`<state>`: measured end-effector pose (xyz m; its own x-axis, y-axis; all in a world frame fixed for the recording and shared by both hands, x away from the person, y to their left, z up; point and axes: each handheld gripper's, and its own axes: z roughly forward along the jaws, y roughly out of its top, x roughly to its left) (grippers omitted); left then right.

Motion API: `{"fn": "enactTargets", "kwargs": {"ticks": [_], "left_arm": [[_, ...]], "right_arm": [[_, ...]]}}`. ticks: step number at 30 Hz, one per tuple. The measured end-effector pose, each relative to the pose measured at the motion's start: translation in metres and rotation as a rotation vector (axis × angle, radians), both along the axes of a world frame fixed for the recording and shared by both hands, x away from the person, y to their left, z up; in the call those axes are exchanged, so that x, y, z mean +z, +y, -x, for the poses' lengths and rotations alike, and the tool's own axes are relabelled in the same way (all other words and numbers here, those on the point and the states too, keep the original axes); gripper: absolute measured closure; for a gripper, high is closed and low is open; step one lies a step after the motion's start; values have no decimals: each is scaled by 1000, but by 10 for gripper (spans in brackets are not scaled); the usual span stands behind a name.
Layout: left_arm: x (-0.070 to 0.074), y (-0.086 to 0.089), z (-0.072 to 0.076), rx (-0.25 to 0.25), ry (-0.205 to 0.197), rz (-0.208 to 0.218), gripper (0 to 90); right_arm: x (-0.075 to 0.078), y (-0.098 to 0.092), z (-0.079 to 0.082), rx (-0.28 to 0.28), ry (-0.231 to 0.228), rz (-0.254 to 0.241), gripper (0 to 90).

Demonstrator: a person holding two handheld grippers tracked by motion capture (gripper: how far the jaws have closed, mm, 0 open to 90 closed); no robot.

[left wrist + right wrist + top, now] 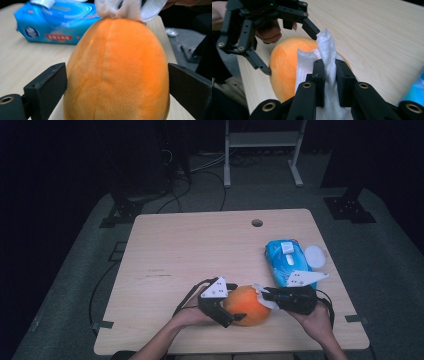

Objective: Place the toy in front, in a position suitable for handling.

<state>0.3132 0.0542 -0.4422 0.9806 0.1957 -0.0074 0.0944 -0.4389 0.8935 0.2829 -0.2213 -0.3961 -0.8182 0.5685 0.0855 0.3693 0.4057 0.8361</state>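
Holding a white wipe (325,62) clenched in our right gripper (329,67), we press it against the orange plush (246,305), which lies on the surface (200,245) near the front edge, between our two hands. In the right gripper view the wipe sticks up past the jaw tips and drapes over the near end of the plush. Our left gripper (227,312) straddles the plush from the other side: in the left gripper view a jaw stands at each flank of the orange body (117,72), right at the fabric, though we cannot tell whether the pads press on it. At the plush's far end the wipe (125,8) shows bunched up. A blue wipes pack (289,260) lies on the surface beyond our right hand (317,320), well apart from the plush, with a white round lid (315,255) just beside it
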Motion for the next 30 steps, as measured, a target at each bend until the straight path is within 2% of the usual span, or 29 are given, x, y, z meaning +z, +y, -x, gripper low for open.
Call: {"fn": "enactTargets", "kwargs": {"ticks": [2, 3, 6, 7, 11, 13, 16, 18, 20, 22, 24, 25, 27, 28, 30], "left_arm": [[-2, 0, -2, 2, 23, 11, 50], [-3, 0, -1, -2, 32, 21, 85], [-4, 2, 1, 7, 19, 29, 221], [-3, 2, 2, 11, -1, 23, 252], [2, 0, 5, 20, -35, 31, 340], [7, 0, 7, 17, -65, 37, 361], [14, -3, 13, 14, -143, 42, 373], [18, -3, 16, 17, -189, 33, 376], [20, 1, 15, 21, -200, 29, 382], [20, 6, 14, 26, -203, 11, 385], [19, 8, 12, 26, -209, -17, 385], [17, 9, 12, 32, -197, -12, 384], [14, 9, 10, 32, -183, -2, 380], [14, 8, 10, 27, -178, -3, 377], [12, 6, 10, 21, -169, -4, 369]], "right_arm": [[0, -1, -1, 2, 11, 1, 781], [-1, -2, -2, 1, 14, 2, 781], [-1, -4, -4, -7, 23, -2, 781], [-1, -4, -4, -9, 28, -5, 781], [1, -6, -4, -31, 19, -5, 782], [5, -4, -1, -50, -21, -12, 786], [15, 7, 6, -27, -75, -66, 790], [20, 18, 10, -21, -119, -48, 790], [21, 22, 11, -29, -135, -41, 790], [17, 16, 6, -50, -115, -47, 790], [6, 8, -2, -90, -85, -19, 791], [-1, 3, -7, -113, -54, -8, 790], [-10, -8, -13, -127, 3, -44, 790], [-10, -9, -13, -131, 11, -56, 790], [-5, -5, -10, -120, -9, -63, 790]]}}
